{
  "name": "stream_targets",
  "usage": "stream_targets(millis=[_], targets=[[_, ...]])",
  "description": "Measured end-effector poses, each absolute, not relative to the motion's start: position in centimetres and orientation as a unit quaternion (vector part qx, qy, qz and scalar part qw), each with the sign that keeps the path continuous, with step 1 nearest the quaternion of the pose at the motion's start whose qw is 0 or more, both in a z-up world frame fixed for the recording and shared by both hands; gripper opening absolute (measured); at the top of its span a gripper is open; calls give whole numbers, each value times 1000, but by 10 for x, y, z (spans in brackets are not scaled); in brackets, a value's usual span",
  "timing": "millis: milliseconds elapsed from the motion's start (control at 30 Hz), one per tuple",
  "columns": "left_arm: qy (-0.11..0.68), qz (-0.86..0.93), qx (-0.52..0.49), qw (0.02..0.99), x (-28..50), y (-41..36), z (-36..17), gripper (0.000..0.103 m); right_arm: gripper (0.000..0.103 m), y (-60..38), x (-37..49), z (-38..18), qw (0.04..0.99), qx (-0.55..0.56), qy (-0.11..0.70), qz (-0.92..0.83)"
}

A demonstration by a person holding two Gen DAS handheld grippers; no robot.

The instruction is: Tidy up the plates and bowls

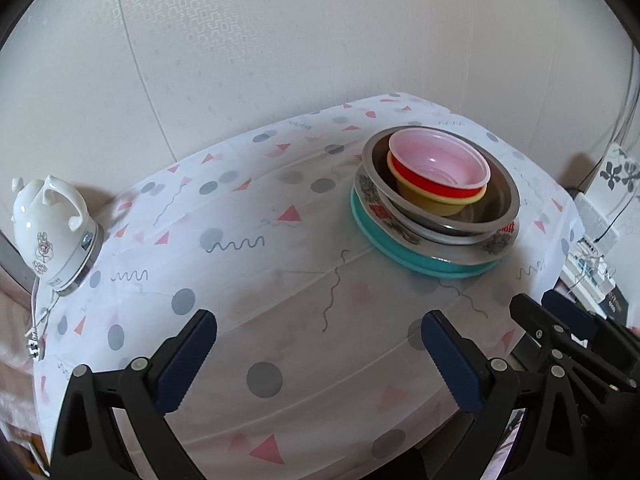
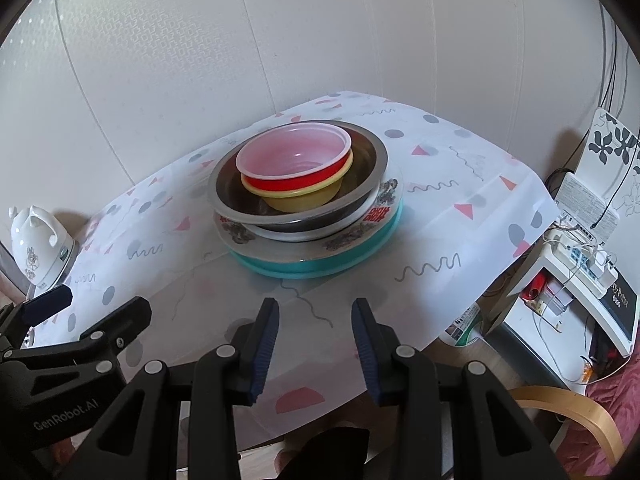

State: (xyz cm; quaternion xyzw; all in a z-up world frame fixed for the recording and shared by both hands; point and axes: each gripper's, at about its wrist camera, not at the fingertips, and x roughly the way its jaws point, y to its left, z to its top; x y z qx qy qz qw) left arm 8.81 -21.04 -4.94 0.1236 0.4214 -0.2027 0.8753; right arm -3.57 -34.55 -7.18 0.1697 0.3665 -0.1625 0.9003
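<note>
On my left stands a white kettle (image 1: 52, 232), well apart from the work. My left claw (image 1: 316, 354) hangs over the patterned tablecloth (image 1: 248, 264) with its pads spread wide and nothing between them. The stack sits toward the far middle of the table: a teal plate (image 2: 312, 270) at the bottom, a printed plate (image 2: 376, 216) on it, then a steel bowl (image 2: 372, 160), with a yellow bowl (image 2: 304, 198), a red bowl (image 2: 320, 174) and a pink bowl (image 2: 296, 152) nested inside. The plastic bowls look light and flexible, so I would pinch a rim gently; the steel one looks stiff and slippery (its wall may slide). My right claw (image 2: 316, 350) holds a narrow gap, empty, near the stack's front.
</note>
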Motion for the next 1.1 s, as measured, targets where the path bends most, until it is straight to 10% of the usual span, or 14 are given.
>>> stream_targets(millis=[1100], targets=[[418,-222,107,875,85,-207,-44,103,38,-345,-26,-72,896,167,378,-166]])
